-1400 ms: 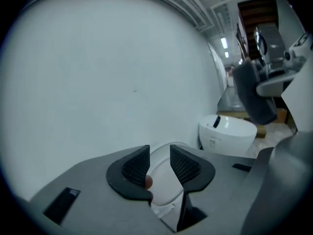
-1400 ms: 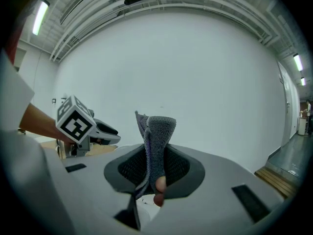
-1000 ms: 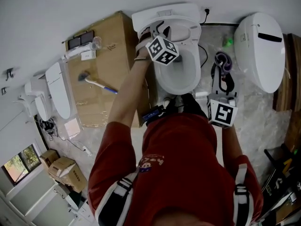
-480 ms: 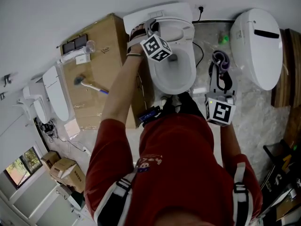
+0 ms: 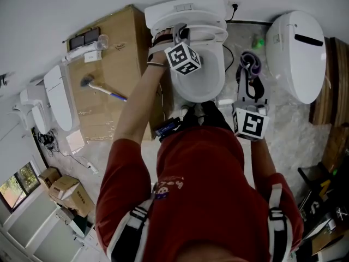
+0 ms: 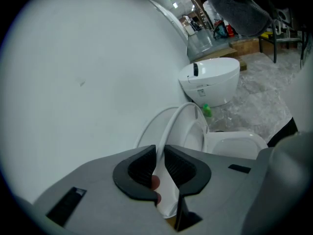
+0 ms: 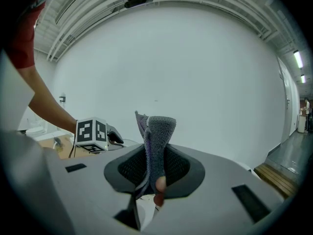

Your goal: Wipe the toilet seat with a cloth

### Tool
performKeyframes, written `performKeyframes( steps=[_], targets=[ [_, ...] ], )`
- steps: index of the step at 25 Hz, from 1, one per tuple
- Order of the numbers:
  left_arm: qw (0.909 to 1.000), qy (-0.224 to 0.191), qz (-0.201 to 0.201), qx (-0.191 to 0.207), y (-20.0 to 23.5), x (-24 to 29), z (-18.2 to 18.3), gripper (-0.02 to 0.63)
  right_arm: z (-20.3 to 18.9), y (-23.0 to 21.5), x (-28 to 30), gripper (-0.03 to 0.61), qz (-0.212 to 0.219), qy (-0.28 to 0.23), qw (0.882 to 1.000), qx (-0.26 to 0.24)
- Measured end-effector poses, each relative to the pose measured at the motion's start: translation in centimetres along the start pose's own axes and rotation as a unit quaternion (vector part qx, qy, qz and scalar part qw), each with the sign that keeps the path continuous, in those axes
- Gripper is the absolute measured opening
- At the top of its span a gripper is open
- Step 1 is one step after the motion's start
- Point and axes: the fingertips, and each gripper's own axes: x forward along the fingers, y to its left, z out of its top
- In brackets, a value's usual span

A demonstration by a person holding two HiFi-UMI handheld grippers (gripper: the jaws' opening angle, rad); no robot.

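The white toilet (image 5: 196,83) stands ahead of me with its seat (image 6: 183,126) tipped up against the tank (image 5: 185,7). My left gripper (image 6: 160,168) has just been closing, and its pads now pinch the thin white edge of that raised seat. In the head view the left gripper (image 5: 180,34) reaches to the back of the bowl. My right gripper (image 7: 152,177) is shut on a grey-purple cloth (image 7: 156,136) that sticks up from the jaws. It hangs to the right of the bowl, where the cloth (image 5: 250,61) shows over the floor.
A big cardboard box (image 5: 117,108) with a brush (image 5: 101,89) on it stands left of the toilet. A second white toilet (image 5: 297,53) sits at the right, with a small green object (image 5: 259,41) near it. Loose white lids (image 5: 57,97) lean at far left.
The left gripper has shifted back toward the tank and taken hold of the raised seat's edge. The right gripper with the cloth has stayed where it was.
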Motion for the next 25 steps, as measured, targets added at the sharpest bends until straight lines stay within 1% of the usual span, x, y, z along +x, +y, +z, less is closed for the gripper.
performKeyframes(
  steps=[2,10,15,19,22,25],
  targets=[
    [1.0000,-0.004,-0.007,0.000,-0.9,-0.9,-0.1,0.064,-0.2,0.7,-0.3,0.074,0.004,0.000,1.000,0.000],
    [0.9988,-0.018,-0.037,0.028,-6.6,-5.3,-0.4,0.055,-2.2,2.9,-3.3,0.074,0.015,0.026,1.000,-0.009],
    [0.9942,-0.022,-0.099,0.037,-12.4,-8.2,-1.5,0.054,-4.3,5.0,-5.4,0.074,0.010,0.054,0.998,-0.021],
    [0.9905,-0.026,-0.129,0.040,-16.6,-9.7,-3.4,0.054,-5.8,7.0,-6.8,0.074,0.007,0.066,0.998,-0.021],
    [0.9853,-0.034,-0.162,0.042,-21.0,-10.5,-3.6,0.055,-7.3,7.5,-9.0,0.074,-0.002,0.082,0.996,-0.019],
    [0.9793,-0.040,-0.195,0.036,-25.3,-11.1,-4.9,0.063,-9.3,9.1,-11.0,0.074,-0.012,0.101,0.995,-0.015]
  ],
)
